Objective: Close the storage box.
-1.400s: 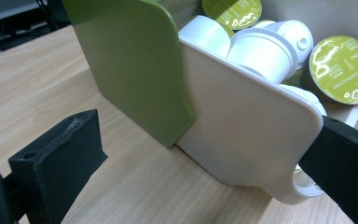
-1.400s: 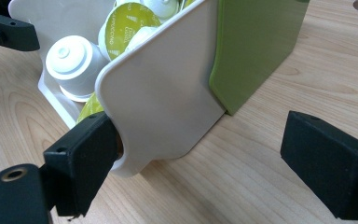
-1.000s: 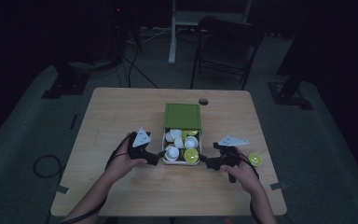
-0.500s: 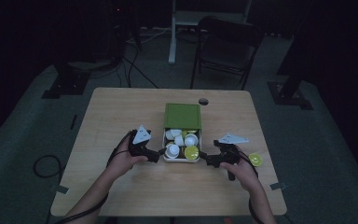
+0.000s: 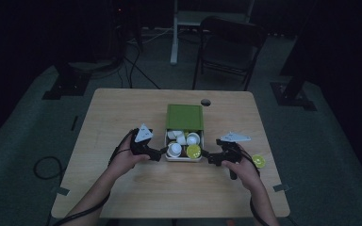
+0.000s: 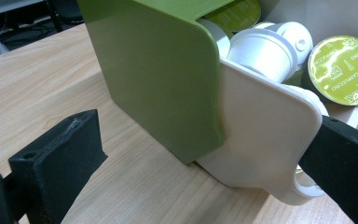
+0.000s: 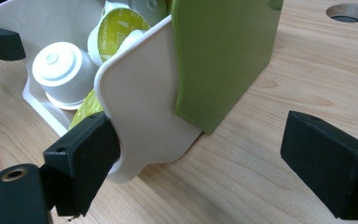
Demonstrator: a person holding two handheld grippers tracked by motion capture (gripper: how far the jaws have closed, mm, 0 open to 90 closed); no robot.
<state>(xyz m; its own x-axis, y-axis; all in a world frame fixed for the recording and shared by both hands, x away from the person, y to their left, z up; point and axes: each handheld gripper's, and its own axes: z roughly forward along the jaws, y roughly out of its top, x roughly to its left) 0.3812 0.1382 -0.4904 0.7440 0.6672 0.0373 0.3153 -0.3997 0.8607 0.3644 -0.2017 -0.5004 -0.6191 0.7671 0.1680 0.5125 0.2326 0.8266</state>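
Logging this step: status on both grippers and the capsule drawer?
Left gripper and right gripper open, flanking white drawer, slid out of green sleeve. Coffee capsules inside. Stray capsule on table, clear.

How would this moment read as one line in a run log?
left gripper: open, beside white drawer | right gripper: open, opposite side | green sleeve: drawer half out | capsules: inside

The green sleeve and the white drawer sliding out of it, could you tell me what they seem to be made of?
The green sleeve looks like moulded plastic, smooth and matte, with a rounded corner and thin even edge. The white drawer seems likewise plastic, slightly glossy, with soft rounded corners; thin coated card cannot be ruled out.
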